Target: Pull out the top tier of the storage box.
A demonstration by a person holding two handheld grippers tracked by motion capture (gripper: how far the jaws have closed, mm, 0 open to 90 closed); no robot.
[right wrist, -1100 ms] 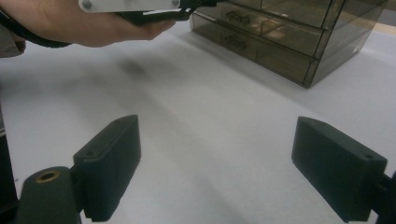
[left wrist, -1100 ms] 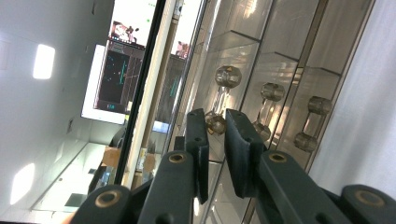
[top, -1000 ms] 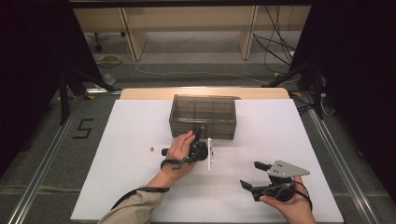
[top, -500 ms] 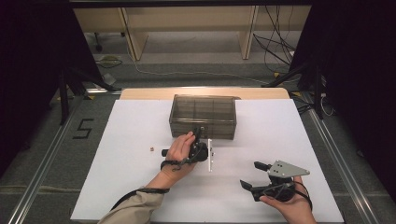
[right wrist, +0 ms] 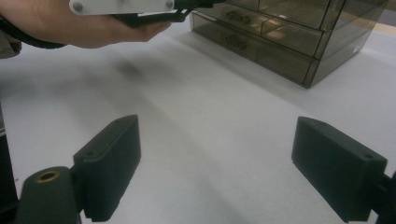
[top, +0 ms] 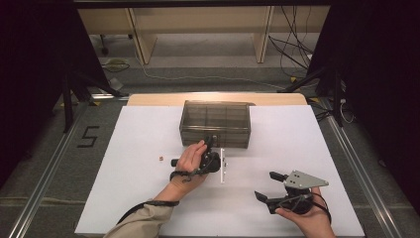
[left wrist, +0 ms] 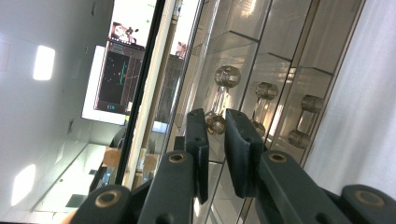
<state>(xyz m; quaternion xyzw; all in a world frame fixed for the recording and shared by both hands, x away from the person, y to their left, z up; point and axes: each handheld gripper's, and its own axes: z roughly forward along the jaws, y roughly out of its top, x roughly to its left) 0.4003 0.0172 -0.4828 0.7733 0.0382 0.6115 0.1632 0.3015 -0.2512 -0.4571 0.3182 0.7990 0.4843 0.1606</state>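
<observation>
Gripping a clear drawer knob (left wrist: 215, 123), the left gripper (left wrist: 215, 140) has its jaws nearly closed at the smoky plastic drawer cabinet (top: 216, 123), at 12 o'clock on the white table (top: 133, 148). Judged light, rigid and slippery, the cabinet could slide; hold the knob squarely. Wide open and holding nothing, the right gripper (top: 271, 187) rests at 5 o'clock.

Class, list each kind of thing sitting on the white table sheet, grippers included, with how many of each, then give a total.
Smoked clear drawer cabinet: 1
Hand-held grippers: 2, the left gripper and the right gripper
Small brown object, too small to identify: 1
Total: 4
</observation>
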